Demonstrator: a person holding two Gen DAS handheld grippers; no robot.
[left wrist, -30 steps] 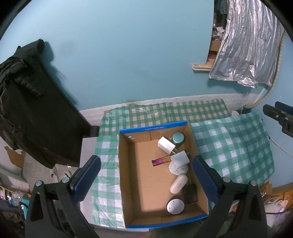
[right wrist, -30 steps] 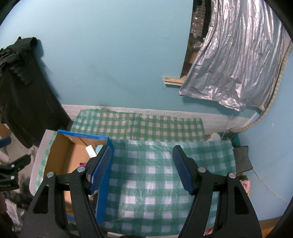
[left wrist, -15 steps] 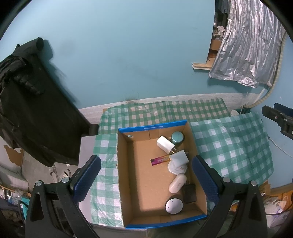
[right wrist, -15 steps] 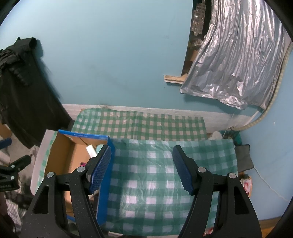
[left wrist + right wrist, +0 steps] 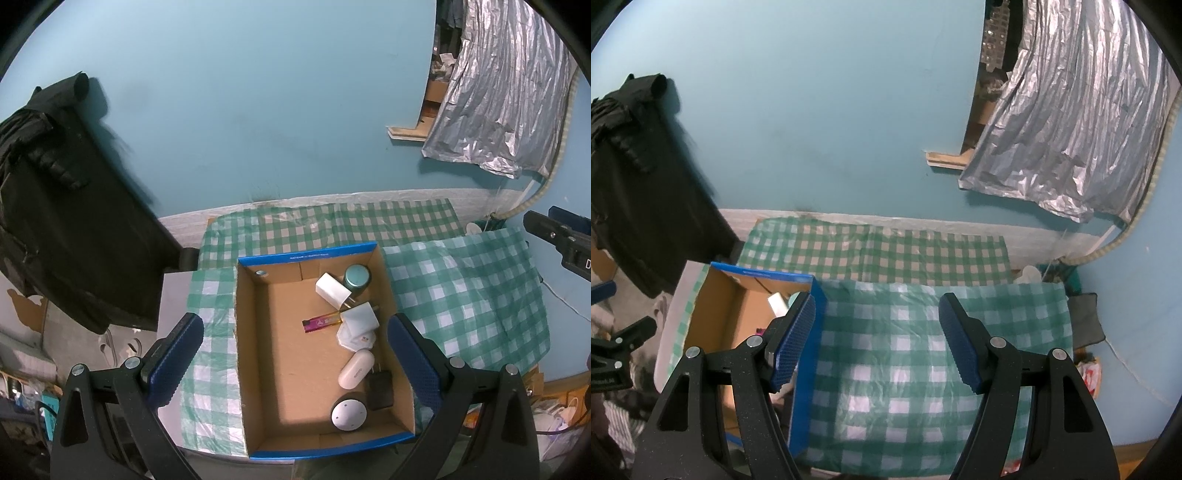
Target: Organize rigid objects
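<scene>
A: Left cam first. How far are we?

B: Looks nearly done, I think. All the hard bits sit in the box (image 5: 255, 332), down its right side. No loose ones on the green check cloth (image 5: 461, 295) that I can see.

A: What's in there?

B: From the back: a teal jar (image 5: 357, 276), a white plug (image 5: 332, 290), a 2nd plug (image 5: 361, 316) on a flat white pack (image 5: 352, 339), a pink stick (image 5: 320, 324), a white case (image 5: 356, 369), a black plug (image 5: 379, 384), a round grey puck (image 5: 349, 413).

A: Which way do the long ones go?

B: The stick lies flat, across the box, pink end to the left. The case lies on a slant, its top end tipped right and away from the cam. The box itself runs long away from us.

A: And the left gripper (image 5: 295, 365)?

B: Wide open, nothing in it, up over the box.

A: Now right cam.

B: Right gripper (image 5: 877, 341) is open and empty too, over bare cloth. Box is at the left, behind its left finger. Nothing to grab there.

A: So what's left?

B: Maybe just tidy the row. I can't tell more.
</scene>
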